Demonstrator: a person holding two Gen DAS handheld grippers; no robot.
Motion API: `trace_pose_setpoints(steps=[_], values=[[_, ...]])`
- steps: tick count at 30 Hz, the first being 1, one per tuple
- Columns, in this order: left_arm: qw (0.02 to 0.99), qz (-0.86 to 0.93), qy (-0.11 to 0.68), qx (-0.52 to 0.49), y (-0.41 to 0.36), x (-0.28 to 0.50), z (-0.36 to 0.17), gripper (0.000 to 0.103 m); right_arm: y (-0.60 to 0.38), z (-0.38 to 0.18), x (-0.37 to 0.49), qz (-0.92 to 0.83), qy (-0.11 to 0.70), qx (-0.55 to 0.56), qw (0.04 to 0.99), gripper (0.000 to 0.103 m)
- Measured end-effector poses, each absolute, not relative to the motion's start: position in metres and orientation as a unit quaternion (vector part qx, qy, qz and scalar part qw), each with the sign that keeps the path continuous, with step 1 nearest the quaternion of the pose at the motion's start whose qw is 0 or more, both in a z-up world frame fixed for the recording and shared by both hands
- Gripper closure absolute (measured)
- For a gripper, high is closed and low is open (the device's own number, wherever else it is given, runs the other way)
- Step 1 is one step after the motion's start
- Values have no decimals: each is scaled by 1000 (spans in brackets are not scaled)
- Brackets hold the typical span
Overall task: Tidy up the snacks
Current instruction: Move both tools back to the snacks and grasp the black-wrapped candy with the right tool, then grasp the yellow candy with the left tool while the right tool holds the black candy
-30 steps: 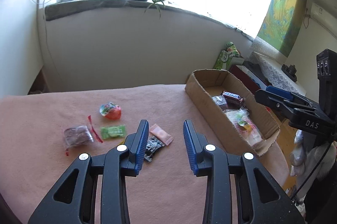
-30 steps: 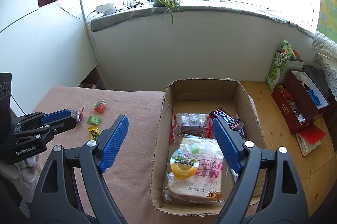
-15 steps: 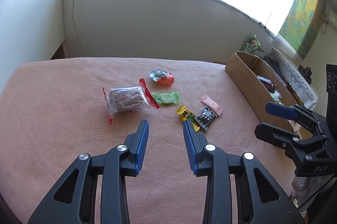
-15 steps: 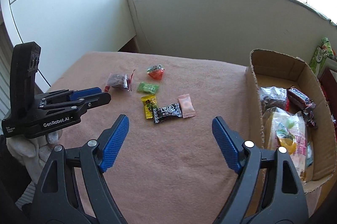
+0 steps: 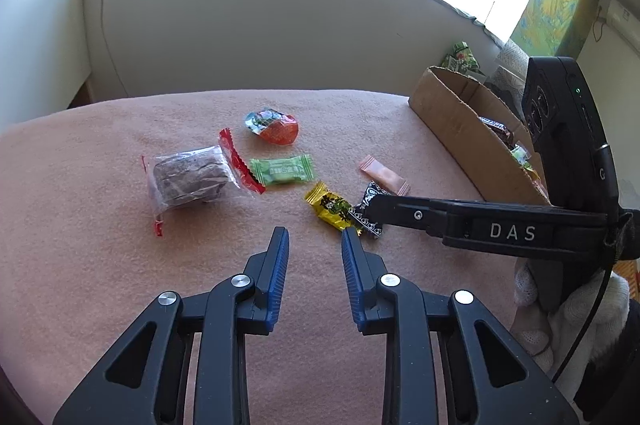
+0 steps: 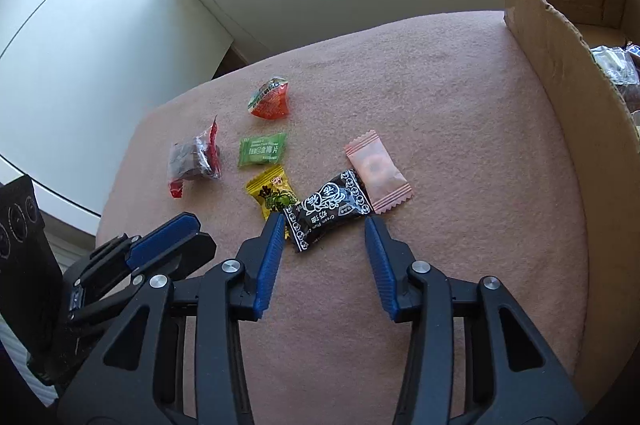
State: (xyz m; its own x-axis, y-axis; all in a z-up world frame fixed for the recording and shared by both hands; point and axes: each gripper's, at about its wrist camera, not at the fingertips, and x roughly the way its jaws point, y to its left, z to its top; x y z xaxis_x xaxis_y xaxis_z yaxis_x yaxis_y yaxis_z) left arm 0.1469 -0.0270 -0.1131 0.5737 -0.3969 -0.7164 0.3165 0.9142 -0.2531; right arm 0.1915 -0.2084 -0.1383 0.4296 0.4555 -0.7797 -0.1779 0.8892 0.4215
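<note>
Since a second ago, we have swung our right gripper (image 6: 324, 221) away from the cardboard box (image 6: 560, 73) and down over the loose snacks on the pink-covered table (image 6: 460, 105). Its fingers have just been closing from a wide spread to a narrower gap. They now straddle the near end of the black candy (image 6: 330, 207) but are not yet pressing on it: the left finger (image 6: 268, 257) stands at the wrapper's crimped end and may just brush it, though we cannot tell from this angle, while the right finger (image 6: 380, 257) is just clear of it.

Our left gripper (image 5: 314, 237) has sunk lower toward the table and its fingers have just been closing a little. They stand apart with only bare cloth between them, near the yellow candy (image 5: 330, 207).

The black candy is a small pillow wrapper with white printing and zigzag ends. It lies flat, at a slant, overlapping the yellow candy on one side and touching the pink candy (image 6: 378, 175) on the other. Farther back lie a green candy (image 6: 262, 149), a clear packet with a brown cake and red ends (image 6: 196, 159), and an orange-red jelly cup (image 6: 270, 99). The box stands at the table's right edge with several snacks already in it.
</note>
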Motion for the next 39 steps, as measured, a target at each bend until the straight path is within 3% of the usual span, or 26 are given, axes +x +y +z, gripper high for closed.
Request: trace_pose_setpoints(steps=[9, 14, 22, 32, 39], values=[[879, -211, 424, -50, -33, 152, -118, 77, -181, -134, 208, 171, 496, 54, 849, 64], [878, -207, 428, -60, -30, 158, -120, 78, -176, -133, 200, 164, 487, -16, 858, 81], [878, -205, 429, -49, -49, 170, -119, 71, -198, -131, 187, 157, 480, 11, 863, 81], [878, -186, 440, -19, -66, 184, -130, 70, -223, -131, 169, 145, 465, 21, 873, 81], [883, -174, 435, 15, -77, 185, -134, 79, -218, -127, 164, 143, 460, -7, 876, 81]])
